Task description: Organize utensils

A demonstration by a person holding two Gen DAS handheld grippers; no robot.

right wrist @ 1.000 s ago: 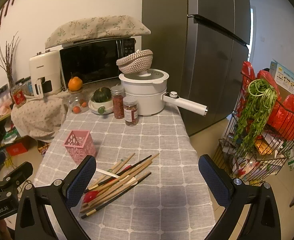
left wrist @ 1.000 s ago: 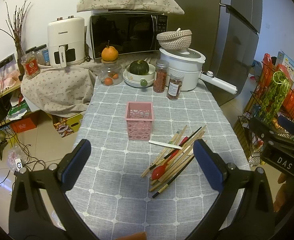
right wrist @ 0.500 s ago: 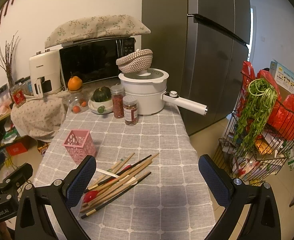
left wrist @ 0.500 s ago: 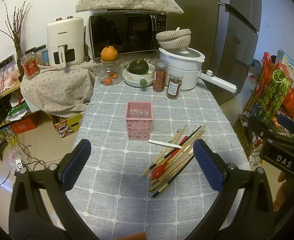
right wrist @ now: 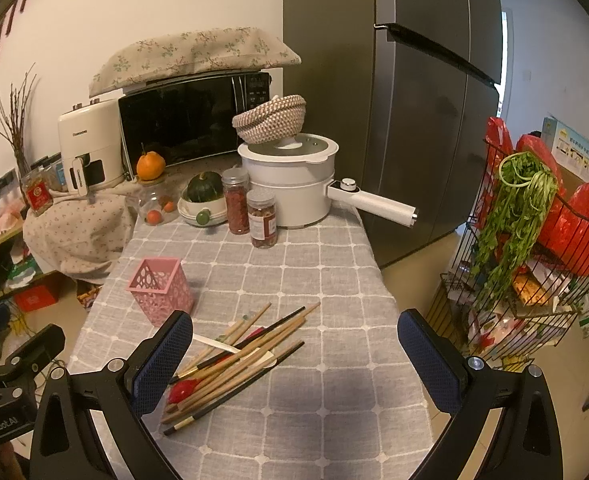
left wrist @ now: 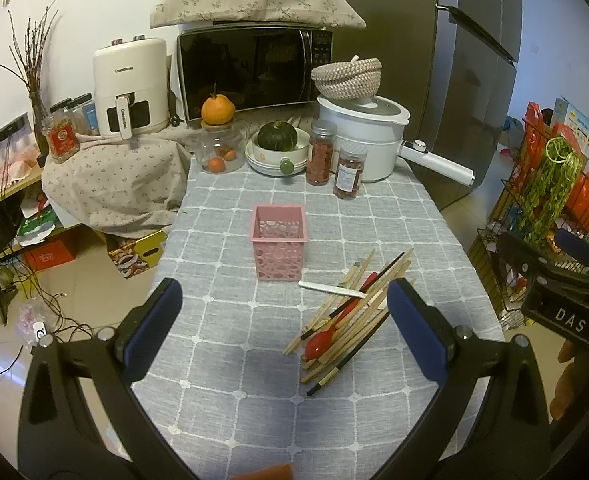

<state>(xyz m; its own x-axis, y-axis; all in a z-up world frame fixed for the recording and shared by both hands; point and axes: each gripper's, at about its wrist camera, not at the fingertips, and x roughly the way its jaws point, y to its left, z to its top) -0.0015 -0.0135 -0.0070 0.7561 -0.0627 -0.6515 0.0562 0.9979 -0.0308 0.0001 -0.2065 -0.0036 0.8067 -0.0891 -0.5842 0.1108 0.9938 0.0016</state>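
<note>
A: Left to right? What's changing since a second ago?

B: Almost nothing. Left gripper point(left wrist: 282, 326) is hovering over the near edge of the grey checked tablecloth point(left wrist: 230, 332), blue-padded jaws spread wide, gripping nothing. Framing is sitting as it was a second ago, maybe a hair of drift.

A: Holder?

B: Pink perforated plastic utensil holder point(left wrist: 279, 246) is standing upright mid-table, nothing visible inside, same spot as before.

A: Utensils?

B: Loose pile of wooden and black chopsticks point(left wrist: 354, 316) is lying right of the holder, apart from it. Red plastic spoon point(left wrist: 322, 345) is sitting in the pile, thin white stick point(left wrist: 330, 287) across its far end. None of it is shifting.

A: Right side?

B: Right gripper point(right wrist: 294, 354) is hanging above the pile, jaws wide apart, empty too. No visible motion versus earlier.
</note>
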